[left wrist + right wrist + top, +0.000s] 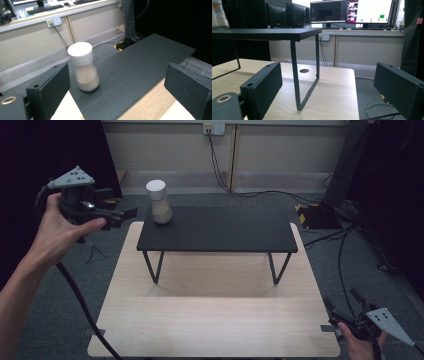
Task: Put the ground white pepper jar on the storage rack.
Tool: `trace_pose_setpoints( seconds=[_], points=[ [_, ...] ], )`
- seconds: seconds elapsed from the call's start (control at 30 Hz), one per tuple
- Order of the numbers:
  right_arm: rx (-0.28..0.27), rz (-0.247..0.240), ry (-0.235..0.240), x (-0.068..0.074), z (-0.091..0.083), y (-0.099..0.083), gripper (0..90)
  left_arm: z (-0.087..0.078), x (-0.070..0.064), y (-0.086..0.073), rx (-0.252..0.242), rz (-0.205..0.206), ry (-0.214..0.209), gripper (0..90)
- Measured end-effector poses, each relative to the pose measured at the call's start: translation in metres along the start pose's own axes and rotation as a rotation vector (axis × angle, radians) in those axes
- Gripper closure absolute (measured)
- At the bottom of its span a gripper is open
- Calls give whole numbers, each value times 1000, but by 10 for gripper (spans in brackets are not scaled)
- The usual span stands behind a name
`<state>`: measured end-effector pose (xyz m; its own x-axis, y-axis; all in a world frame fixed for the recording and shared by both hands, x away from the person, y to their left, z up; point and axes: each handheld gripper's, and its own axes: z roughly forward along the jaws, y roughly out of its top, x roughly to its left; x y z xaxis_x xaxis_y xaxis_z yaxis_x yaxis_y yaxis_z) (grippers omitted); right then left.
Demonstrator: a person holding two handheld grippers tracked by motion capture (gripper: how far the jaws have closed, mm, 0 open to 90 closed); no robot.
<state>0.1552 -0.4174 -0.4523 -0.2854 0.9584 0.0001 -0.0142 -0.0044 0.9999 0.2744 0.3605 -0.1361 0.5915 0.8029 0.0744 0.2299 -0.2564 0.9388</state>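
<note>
Just ahead of spread left tongs, jar upright on black shelf, right tongs spread

Light wooden tabletop fills the lower centre of the high view, standing on grey carpeted floor. Beige panelled wall along the top edge, white wall socket at top centre with black cables trailing down across the floor. Dark curtains at upper left and right. In the right gripper view, lit computer monitors sit on a pale long desk across the top; round cable hole in the tabletop mid-frame.
</note>
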Motion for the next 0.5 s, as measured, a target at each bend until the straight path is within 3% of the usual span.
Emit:
trace_pose_setpoints(
  seconds=[0.13,0.17,0.27,0.33,0.4,0.47,0.5],
  points=[
    [-1,1,0,1,0,0,78,-15,-8,-13,-20,-7,-13,54],
    [1,1,1,2,0,1,78,-22,-16,-17,-17,28,1,52],
    [1,-2,0,2,1,0,78,-29,-17,-23,-28,9,-25,46],
    [5,0,2,2,2,1,78,-31,-23,-26,-31,27,-6,47],
    [2,-3,5,2,3,1,78,-32,-24,-28,-35,20,-21,46],
    [3,0,9,2,4,1,78,-31,-27,-28,-22,37,-10,47],
    [1,-3,10,2,5,1,78,-30,-25,-29,-23,23,-21,46]
  ],
)
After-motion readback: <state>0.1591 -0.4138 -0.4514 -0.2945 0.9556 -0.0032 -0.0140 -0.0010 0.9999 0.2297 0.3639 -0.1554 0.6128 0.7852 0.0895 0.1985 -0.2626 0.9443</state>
